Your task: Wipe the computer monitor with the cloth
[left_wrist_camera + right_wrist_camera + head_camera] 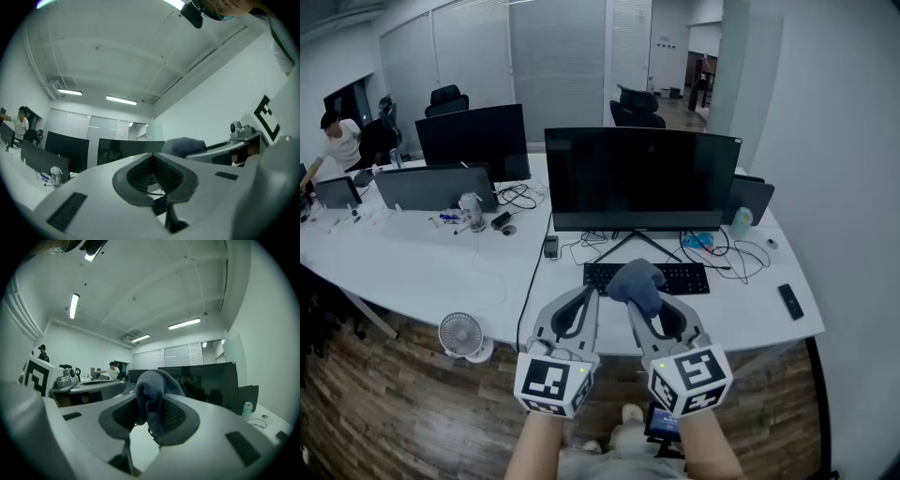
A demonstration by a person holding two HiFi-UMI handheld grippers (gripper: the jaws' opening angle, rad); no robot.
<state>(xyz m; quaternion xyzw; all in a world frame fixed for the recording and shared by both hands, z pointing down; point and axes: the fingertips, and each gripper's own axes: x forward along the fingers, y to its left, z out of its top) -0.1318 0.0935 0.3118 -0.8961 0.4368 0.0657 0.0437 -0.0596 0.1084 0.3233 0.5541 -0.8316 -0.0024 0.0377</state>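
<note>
In the head view, the computer monitor (642,178) stands upright at the back of the white desk (422,267). Its screen is dark, and the keyboard (647,277) lies just in front of its foot. Both grippers are held low, before the desk edge and well apart from the screen. The right gripper (637,302) carries the grey cloth (636,281) as a bunched lump at its tips, and the left gripper (587,298) is just beside it. In the left gripper view, the jaws are pressed together with nothing between them. The cloth (183,145) shows to their right, with the monitor (129,151) behind. In the right gripper view, the jaws are clamped on the cloth (151,397), which bulges up over the tips and hides part of the monitor (208,383). I judge that the wiping has not begun, and that the step in hand is to bring the cloth to the screen. To do it well, the right gripper should go up and forward so that only the soft bulge meets the glass, not the hard jaw tips. The pressure should be light, since the monitor on its thin foot may tip back. The strokes should go across in rows that overlap. The left gripper may steady the monitor's edge if needed.
</note>
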